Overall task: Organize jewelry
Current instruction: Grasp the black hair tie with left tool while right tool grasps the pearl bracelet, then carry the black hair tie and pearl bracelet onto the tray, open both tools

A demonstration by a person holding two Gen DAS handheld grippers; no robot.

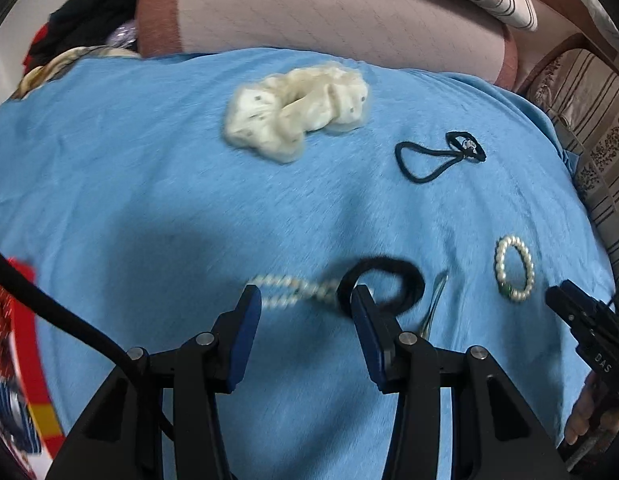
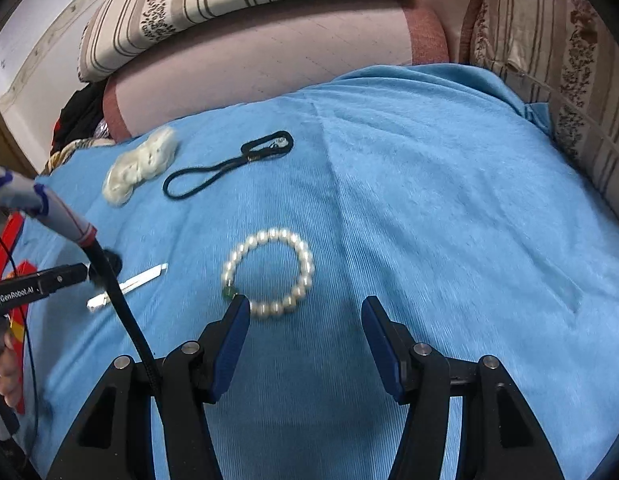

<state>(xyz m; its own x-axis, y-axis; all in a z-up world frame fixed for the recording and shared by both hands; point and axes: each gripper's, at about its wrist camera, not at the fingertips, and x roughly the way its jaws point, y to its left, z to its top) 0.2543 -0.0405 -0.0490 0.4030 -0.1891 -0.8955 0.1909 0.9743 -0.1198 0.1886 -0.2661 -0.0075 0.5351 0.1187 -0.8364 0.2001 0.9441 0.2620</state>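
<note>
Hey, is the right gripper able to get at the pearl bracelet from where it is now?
Probably yes. The right gripper is open, and the pearl bracelet lies just ahead of its left finger on the blue cloth, nothing between.

Pearl bracelet (image 2: 269, 274) beside open right gripper (image 2: 305, 308).

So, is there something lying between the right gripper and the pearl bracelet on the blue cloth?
Nothing visible does. The right gripper is open, and the pearl bracelet lies just ahead of its fingertips on the bare blue cloth. The silver clip lies off to the left, apart from the bracelet.
</note>
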